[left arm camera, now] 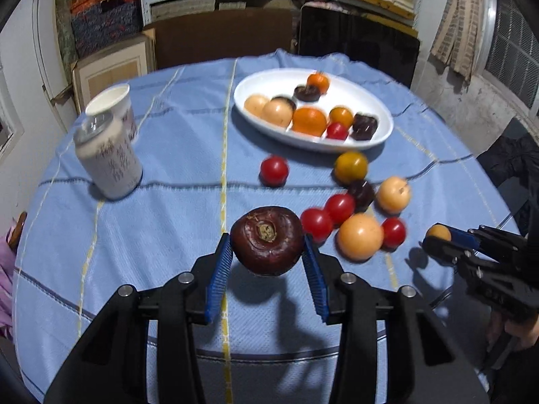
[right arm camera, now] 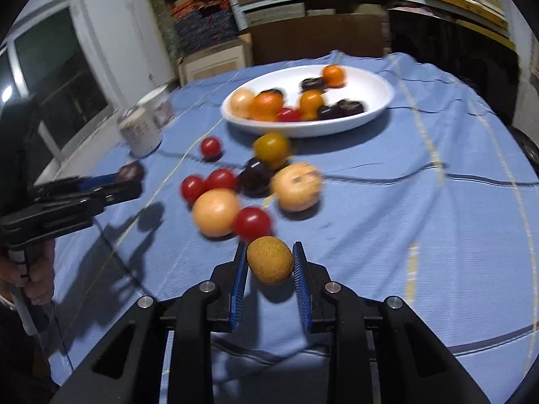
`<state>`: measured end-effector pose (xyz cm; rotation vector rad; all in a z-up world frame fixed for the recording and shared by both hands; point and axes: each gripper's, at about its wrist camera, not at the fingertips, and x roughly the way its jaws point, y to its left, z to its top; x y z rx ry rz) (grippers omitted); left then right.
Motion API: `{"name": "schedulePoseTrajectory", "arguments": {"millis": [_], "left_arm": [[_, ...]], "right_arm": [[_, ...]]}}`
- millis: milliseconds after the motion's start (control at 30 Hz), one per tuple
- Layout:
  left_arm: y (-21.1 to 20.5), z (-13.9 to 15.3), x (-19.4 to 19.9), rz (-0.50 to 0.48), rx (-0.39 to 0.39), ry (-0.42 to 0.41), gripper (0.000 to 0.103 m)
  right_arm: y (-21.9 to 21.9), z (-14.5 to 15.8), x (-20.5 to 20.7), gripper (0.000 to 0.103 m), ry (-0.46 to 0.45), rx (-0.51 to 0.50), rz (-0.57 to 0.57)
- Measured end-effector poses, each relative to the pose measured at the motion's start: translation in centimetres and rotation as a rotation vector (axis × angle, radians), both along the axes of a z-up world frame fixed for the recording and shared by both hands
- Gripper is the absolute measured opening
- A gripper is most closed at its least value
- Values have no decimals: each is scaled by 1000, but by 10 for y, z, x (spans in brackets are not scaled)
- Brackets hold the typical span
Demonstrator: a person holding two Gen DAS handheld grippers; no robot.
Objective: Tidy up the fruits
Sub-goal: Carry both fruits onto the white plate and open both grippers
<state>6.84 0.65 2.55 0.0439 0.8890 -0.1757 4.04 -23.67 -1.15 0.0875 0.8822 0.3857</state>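
— Blue ribbed pads are pressing on both sides of a dark maroon fruit (left arm camera: 267,239): the left gripper (left arm camera: 268,252) is clamping it, stem scar facing the camera, and holding it clear of the blue cloth (left arm camera: 168,202), with its shadow lying on the cloth below.

— And the other one?

— The right gripper (right arm camera: 269,262) is closing on a small tan speckled fruit (right arm camera: 269,260), pinched between its pads and also lifted off the counter. From the left wrist view that gripper is reaching in from the right edge, roughly level, with the little fruit showing at its tip.

— Is a hand showing anywhere?

— In the right wrist view the person's left hand (right arm camera: 30,269) is wrapping the handle at the left edge, and the left gripper is pointing across toward the middle of the counter.

— Where is the rest of the fruit sitting?

— A white oval dish (left arm camera: 380,111) is standing at the far side, holding orange, pale peach, red and dark pieces. Just in front of it loose fruit is lying on the cloth: a lone red tomato (left arm camera: 274,170), an orange-yellow one (left arm camera: 350,167), and a cluster of reds, a dark one and two peach-coloured ones (left arm camera: 360,236) near both grippers.

— Anything else?

— A white can (left arm camera: 107,161) is standing at the left, tight against a paper cup (left arm camera: 114,101) behind it.
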Motion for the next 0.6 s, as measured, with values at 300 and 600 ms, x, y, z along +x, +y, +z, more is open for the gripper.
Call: {"name": "schedulePoseTrajectory", "arguments": {"millis": [300, 600], "left_arm": [[-31, 23, 41, -86, -21, -26, 41], [-62, 21, 128, -85, -45, -25, 41]], "right_arm": [[-7, 47, 45, 27, -98, -16, -1], [17, 36, 128, 27, -76, -36, 1]]}}
